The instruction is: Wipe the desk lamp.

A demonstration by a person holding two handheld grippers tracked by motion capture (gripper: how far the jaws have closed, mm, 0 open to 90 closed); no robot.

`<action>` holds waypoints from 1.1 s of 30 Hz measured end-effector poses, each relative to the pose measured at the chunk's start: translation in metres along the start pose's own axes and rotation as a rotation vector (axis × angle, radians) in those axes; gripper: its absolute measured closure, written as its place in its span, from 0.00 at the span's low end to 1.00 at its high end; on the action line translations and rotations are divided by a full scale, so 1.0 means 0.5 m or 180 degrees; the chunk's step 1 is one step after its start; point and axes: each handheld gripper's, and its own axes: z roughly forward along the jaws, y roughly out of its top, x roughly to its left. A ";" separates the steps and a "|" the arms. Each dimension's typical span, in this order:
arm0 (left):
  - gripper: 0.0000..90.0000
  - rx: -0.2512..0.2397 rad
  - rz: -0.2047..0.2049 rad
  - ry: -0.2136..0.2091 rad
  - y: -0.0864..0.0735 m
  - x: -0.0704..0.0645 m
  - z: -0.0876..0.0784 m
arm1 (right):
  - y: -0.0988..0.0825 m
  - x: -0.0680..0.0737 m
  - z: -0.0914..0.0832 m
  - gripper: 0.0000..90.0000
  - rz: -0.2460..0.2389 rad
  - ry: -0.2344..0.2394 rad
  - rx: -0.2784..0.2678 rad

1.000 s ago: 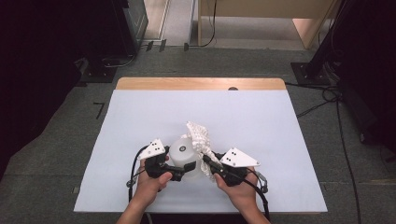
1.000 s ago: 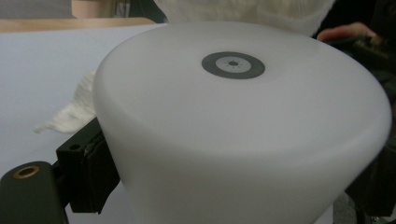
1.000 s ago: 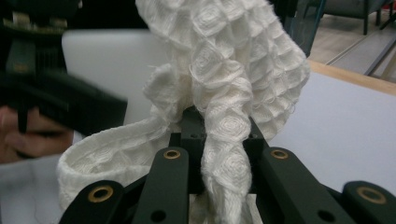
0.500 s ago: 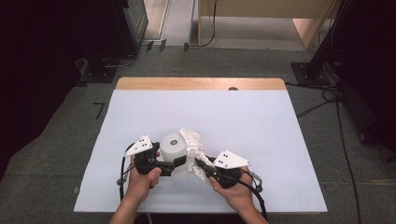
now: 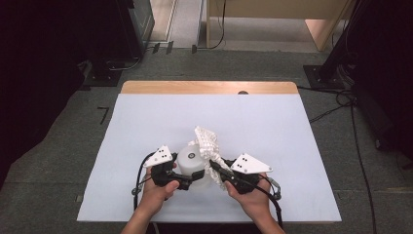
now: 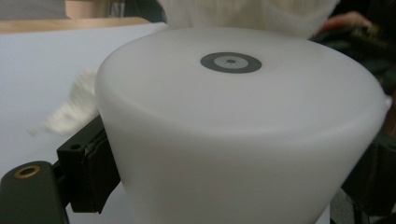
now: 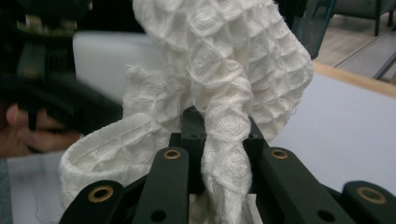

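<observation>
A white translucent cup (image 5: pixel 190 158) is bottom-up, with a grey ring mark on its base (image 6: pixel 230 62). My left gripper (image 5: pixel 191 179) is shut on the cup's sides (image 6: pixel 233 140), one black pad (image 6: pixel 91 175) pressing its left wall. My right gripper (image 5: pixel 217 169) is shut on a white waffle-weave cloth (image 5: pixel 206 140). A twisted strand of the cloth (image 7: pixel 224 79) is pinched between the right gripper (image 7: pixel 223 149) jaws, and the rest bunches above and to the left. The cloth lies against the cup's right side.
A white sheet (image 5: pixel 146 122) covers the table, and a wooden edge (image 5: pixel 209 87) shows at the far side. Dark equipment and cables (image 5: pixel 341 102) stand on the floor around the table. The person's hands (image 5: pixel 156 195) enter from the near edge.
Both grippers drifted slightly left with the cup and cloth, then came back. The cloth now stands a bit higher beside the cup. Both grips are unchanged.
</observation>
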 end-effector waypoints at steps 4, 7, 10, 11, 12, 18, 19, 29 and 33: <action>0.09 -0.0267 -0.0106 0.0108 0.013 0.014 -0.033 | -0.013 0.015 0.021 0.87 -0.0038 0.0100 0.0144; 0.09 -0.0438 -0.0170 0.0220 0.019 0.024 -0.055 | -0.022 0.027 0.037 0.87 -0.0081 0.0171 0.0261; 0.09 -0.0426 -0.0179 0.0226 0.019 0.030 -0.061 | -0.028 0.036 0.047 0.87 -0.0104 0.0218 0.0322; 0.09 -0.0388 -0.0163 0.0230 0.017 0.029 -0.059 | -0.027 0.038 0.047 0.87 -0.0104 0.0215 0.0326; 0.09 -0.0358 -0.0144 0.0229 0.015 0.027 -0.054 | -0.027 0.037 0.047 0.87 -0.0111 0.0205 0.0314; 0.09 -0.0142 0.0006 0.0049 0.003 0.002 -0.015 | -0.012 0.017 0.023 0.87 -0.0005 0.0079 0.0152; 0.09 -0.0112 0.0017 0.0022 0.001 -0.002 -0.008 | -0.009 0.012 0.018 0.87 0.0014 0.0058 0.0119; 0.09 -0.0047 0.0093 0.0075 -0.007 -0.008 0.009 | 0.004 -0.014 -0.007 0.87 0.0068 -0.0068 -0.0045; 0.09 -0.0108 0.0189 0.0432 -0.011 0.011 -0.002 | 0.006 -0.030 -0.017 0.87 0.0124 -0.0170 -0.0084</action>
